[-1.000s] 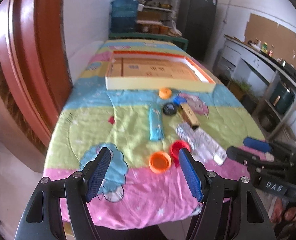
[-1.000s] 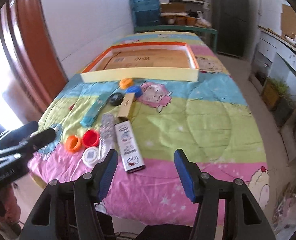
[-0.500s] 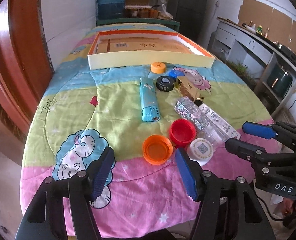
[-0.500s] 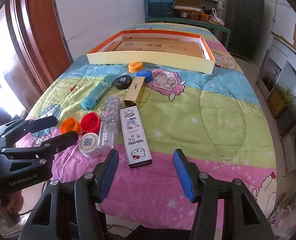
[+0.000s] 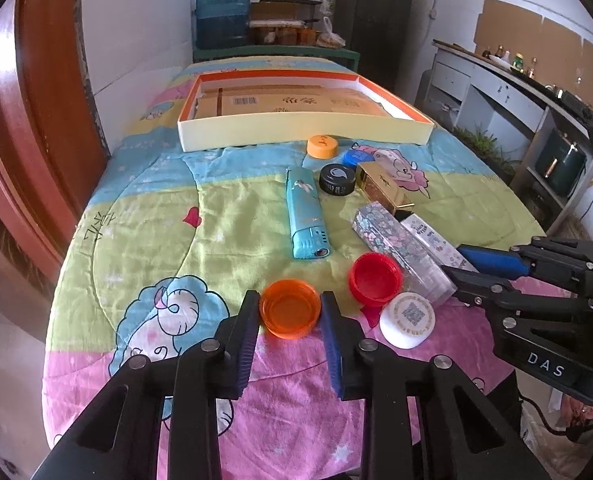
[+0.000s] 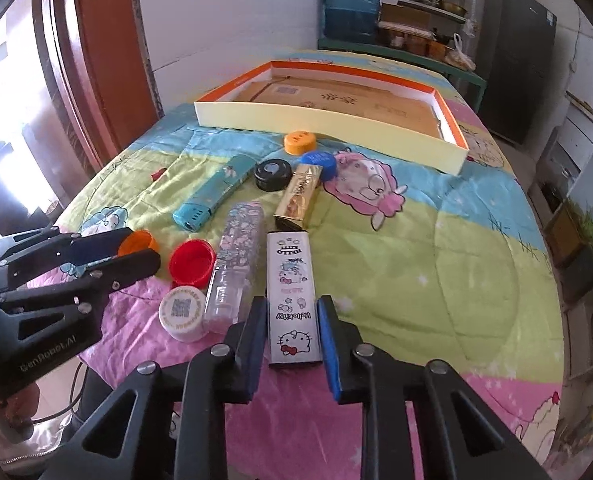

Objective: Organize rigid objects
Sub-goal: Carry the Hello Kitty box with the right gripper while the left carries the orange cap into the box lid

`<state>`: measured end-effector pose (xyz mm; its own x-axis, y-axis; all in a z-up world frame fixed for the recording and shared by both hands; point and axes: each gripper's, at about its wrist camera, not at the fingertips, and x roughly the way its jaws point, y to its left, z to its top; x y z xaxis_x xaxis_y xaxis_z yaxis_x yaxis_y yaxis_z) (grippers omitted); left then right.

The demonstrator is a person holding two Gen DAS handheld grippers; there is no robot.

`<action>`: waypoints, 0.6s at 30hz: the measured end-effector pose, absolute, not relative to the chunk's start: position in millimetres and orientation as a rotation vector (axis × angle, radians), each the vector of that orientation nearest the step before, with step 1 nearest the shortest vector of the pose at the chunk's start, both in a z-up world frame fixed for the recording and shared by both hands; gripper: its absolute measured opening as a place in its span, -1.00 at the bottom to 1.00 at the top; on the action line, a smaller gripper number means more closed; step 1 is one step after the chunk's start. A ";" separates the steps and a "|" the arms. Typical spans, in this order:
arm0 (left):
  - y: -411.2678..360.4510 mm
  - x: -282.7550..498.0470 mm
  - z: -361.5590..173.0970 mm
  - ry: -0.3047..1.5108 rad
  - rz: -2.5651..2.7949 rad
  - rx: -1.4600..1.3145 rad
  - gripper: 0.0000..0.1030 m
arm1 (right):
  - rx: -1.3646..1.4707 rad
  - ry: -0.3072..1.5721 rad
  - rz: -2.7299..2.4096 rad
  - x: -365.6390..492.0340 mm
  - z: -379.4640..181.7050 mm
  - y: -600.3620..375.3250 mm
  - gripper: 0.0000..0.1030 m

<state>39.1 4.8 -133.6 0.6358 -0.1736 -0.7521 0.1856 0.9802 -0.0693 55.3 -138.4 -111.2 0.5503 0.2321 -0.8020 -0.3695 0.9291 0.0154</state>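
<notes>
The tray (image 5: 304,136) lies at the far end of the table (image 5: 144,216); caps, boxes and a lighter (image 5: 306,212) lie before it.

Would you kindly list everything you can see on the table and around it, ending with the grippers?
Shallow box: one, cream walls, orange inner rim, cardboard inside, far part of the table.
Caps, open side up: two, orange cap and red cap, near edge.
White lid: one, printed code, beside the red cap.
Closed lids: three, orange lid, blue lid, black lid, below the box.
Teal lighter: one, centre.
Gold box: one.
Floral clear case: one.
Hello Kitty box: one, white.
Blanket: one, multicoloured, covering the table.
Water jug: one, blue, background.
Fridge: one, dark, background.
Left gripper: black, blue pads, shut on the orange cap.
Right gripper: shut on the Hello Kitty box.
</notes>
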 end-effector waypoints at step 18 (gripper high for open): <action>10.8 32.5 -115.4 0.834 -0.228 -0.044 -0.41 | 0.007 0.907 0.376 51.7 -97.8 -168.3 -0.52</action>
<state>32.5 10.8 -115.4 0.6491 -0.2182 -0.7287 0.1836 0.9746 -0.1283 51.7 -168.3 -97.8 0.5559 0.3211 -0.7667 -0.3153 0.9349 0.1629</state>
